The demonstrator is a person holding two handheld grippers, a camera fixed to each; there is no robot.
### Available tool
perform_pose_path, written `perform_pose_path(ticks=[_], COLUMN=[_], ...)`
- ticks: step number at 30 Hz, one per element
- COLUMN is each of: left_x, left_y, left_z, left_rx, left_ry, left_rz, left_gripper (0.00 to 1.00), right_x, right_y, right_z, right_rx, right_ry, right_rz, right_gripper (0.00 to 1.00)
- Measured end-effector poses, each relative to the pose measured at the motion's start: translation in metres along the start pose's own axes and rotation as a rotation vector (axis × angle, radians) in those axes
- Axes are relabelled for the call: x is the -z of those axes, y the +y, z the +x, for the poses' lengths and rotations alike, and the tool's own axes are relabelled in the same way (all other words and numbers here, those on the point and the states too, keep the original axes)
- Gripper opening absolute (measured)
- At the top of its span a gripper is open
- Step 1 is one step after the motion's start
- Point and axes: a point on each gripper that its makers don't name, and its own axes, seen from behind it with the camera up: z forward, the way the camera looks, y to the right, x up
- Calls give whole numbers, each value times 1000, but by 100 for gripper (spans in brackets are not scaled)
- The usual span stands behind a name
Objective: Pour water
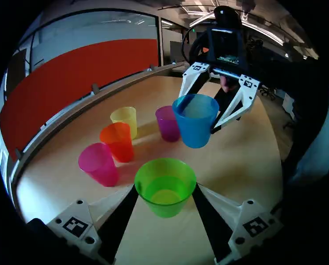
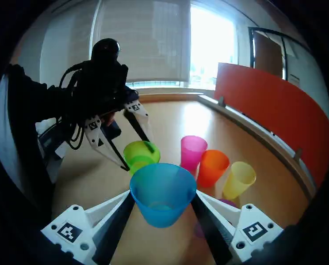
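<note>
Step in hand: both cups gripped, pour not yet begun.

- Left gripper (image 1: 165, 194): jaws narrowed onto a translucent green plastic cup (image 1: 165, 176), one finger pressing each side. Cup upright, mouth open to the camera.
- Right gripper (image 2: 163, 201): closed the same way on a translucent blue plastic cup (image 2: 163, 185). It is also upright and, in the left gripper view, appears lifted clear of the wooden table (image 1: 239, 163).
- The two held cups face each other, near but apart.
- A faint ring shows low inside each cup. I cannot tell whether it is water or the cup base, so which cup is the source stays open.
- Standing on the table beside them: pink plastic cup (image 1: 98, 164), orange plastic cup (image 1: 118, 142), yellow plastic cup (image 1: 125, 120) and purple plastic cup (image 1: 166, 123), in a loose cluster. The purple one is just beside the blue cup.

Next move, as I judge it: bring the pouring cup's rim over the other's mouth and hold the receiver level. Tilt slowly, keeping clear of the purple cup.
</note>
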Motion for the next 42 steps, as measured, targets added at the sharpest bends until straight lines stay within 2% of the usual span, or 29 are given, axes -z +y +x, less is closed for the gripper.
perform_pose_path(ticks=[11, 19, 29, 42], left_x=[-5, -10, -15, -16], left_y=[5, 2, 3, 6], left_z=[-5, -7, -11, -16], left_rx=[-21, -21, -10, -9], left_ry=[-29, -36, -37, -37], left_rz=[-27, -27, -34, -38], left_gripper=[85, 85, 85, 85], right_x=[-9, -16, -24, -30], right_y=[-2, -3, -6, -8], right_z=[-17, -26, -35, -43], right_rx=[27, 44, 57, 66], right_ry=[-61, -91, -117, -134], right_rz=[21, 28, 34, 37], right_gripper=[90, 90, 90, 91])
